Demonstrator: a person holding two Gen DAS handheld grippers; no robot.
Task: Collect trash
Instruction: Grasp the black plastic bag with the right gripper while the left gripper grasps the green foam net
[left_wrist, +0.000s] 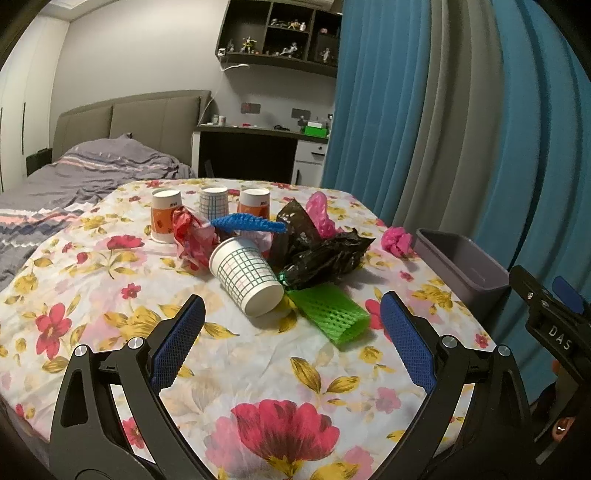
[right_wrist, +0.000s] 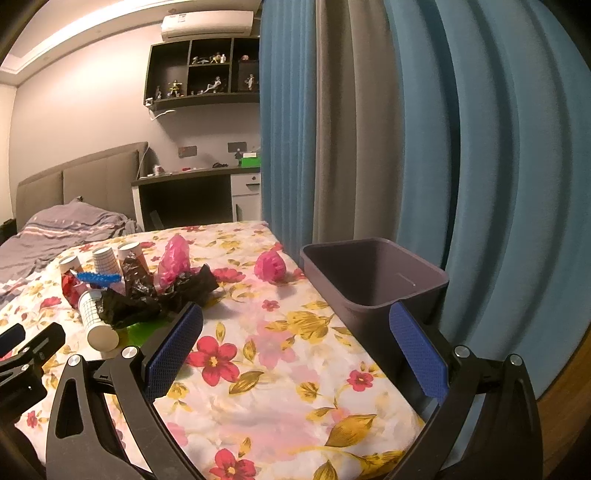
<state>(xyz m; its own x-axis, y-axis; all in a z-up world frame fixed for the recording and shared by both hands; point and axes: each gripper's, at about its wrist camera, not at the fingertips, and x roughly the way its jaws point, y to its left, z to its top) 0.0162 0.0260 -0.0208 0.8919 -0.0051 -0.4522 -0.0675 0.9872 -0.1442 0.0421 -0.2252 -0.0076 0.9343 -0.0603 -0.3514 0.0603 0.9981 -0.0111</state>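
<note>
Both tools hang over the floral desk with blue pads spread wide, gripping nothing: the left tool and the right tool. At twelve o'clock of the left one lies a tipped checked paper cup, touching crinkled black plastic and green foam netting. Three cups stand behind. The grey bin sits at the desk's edge, at the right tool's one o'clock.
</note>
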